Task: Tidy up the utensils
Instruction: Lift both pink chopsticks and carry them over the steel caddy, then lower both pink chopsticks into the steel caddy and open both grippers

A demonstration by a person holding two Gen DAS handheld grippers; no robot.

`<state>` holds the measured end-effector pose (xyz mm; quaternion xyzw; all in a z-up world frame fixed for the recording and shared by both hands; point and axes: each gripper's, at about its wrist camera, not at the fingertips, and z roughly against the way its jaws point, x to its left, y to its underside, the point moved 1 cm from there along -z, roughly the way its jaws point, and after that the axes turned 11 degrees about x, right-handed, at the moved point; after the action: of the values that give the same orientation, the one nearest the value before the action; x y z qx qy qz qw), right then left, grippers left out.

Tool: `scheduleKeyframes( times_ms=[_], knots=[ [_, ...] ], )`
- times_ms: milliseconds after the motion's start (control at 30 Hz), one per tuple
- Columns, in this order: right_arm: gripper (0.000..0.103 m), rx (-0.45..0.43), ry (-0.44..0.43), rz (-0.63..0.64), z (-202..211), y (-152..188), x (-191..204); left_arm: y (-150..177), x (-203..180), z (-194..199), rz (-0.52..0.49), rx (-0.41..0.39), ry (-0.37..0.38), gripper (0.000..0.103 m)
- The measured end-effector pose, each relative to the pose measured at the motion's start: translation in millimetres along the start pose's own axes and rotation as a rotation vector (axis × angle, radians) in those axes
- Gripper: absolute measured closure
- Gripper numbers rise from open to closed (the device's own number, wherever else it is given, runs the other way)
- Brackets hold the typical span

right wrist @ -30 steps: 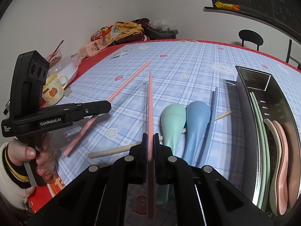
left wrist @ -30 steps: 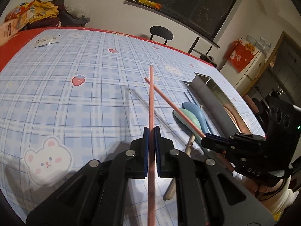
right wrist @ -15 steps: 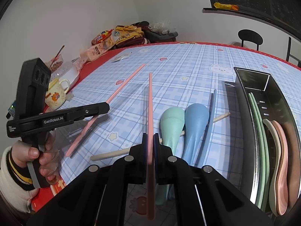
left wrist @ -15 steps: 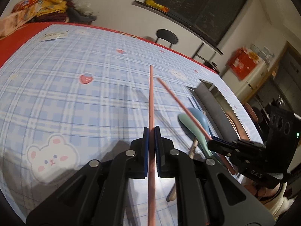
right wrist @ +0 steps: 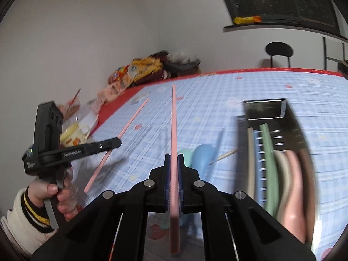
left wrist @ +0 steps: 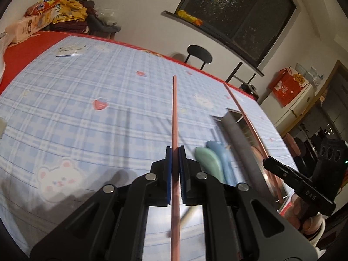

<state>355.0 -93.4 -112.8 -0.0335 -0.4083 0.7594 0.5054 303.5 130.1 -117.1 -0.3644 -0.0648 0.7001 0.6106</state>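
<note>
Chopsticks, two slim pink sticks, were each gripped by one tool above the blue checked surface [left wrist: 87,113]. The left tool [left wrist: 175,150] was clenched on one chopstick [left wrist: 174,113], which ran straight toward twelve o'clock from its pads. The right tool [right wrist: 173,157] was clamped on the other chopstick [right wrist: 174,126] in the same way. At about four o'clock of the left tool lay a green spoon [left wrist: 208,161] and a blue spoon [left wrist: 224,158] side by side on the surface, just beside a metal tray [right wrist: 289,126] that held more long utensils, blurred. Compared with a second earlier, the right tool's chopstick had swung from crossing near the left one's tip to lie over the tray, and both views showed the surface from higher up.
</note>
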Motion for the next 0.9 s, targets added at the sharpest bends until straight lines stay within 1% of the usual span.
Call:
scheduleKeyframes(
  times_ms=[133,300,400,567,633,767,900],
  knots=[
    [0.096,-0.042,0.015,-0.082,18.8,0.3,-33.4,-1.0,-29.8,-11.4,0.016,0.005,0.077,0.093],
    [0.096,-0.072,0.022,-0.189,36.4,6.2,-74.4,-1.2,-77.1,-35.9,-0.007,0.033,0.159,0.093],
    [0.096,-0.064,0.032,-0.221,36.7,10.3,-86.1,-1.1,-106.8,-55.2,-0.002,0.053,0.216,0.093],
    [0.096,-0.078,0.037,-0.263,42.9,13.8,-101.4,-0.6,-139.5,-80.8,0.043,0.080,0.298,0.093],
    [0.096,-0.087,0.035,-0.276,44.7,14.9,-102.7,-1.5,-148.9,-90.1,0.067,0.089,0.326,0.093],
    [0.096,-0.086,0.040,-0.281,44.7,16.0,-105.0,3.5,-153.0,-106.4,0.140,0.105,0.348,0.093],
    [0.096,-0.084,0.043,-0.289,44.5,14.0,-108.9,9.7,-150.4,-118.1,0.200,0.106,0.337,0.093]
  ],
)
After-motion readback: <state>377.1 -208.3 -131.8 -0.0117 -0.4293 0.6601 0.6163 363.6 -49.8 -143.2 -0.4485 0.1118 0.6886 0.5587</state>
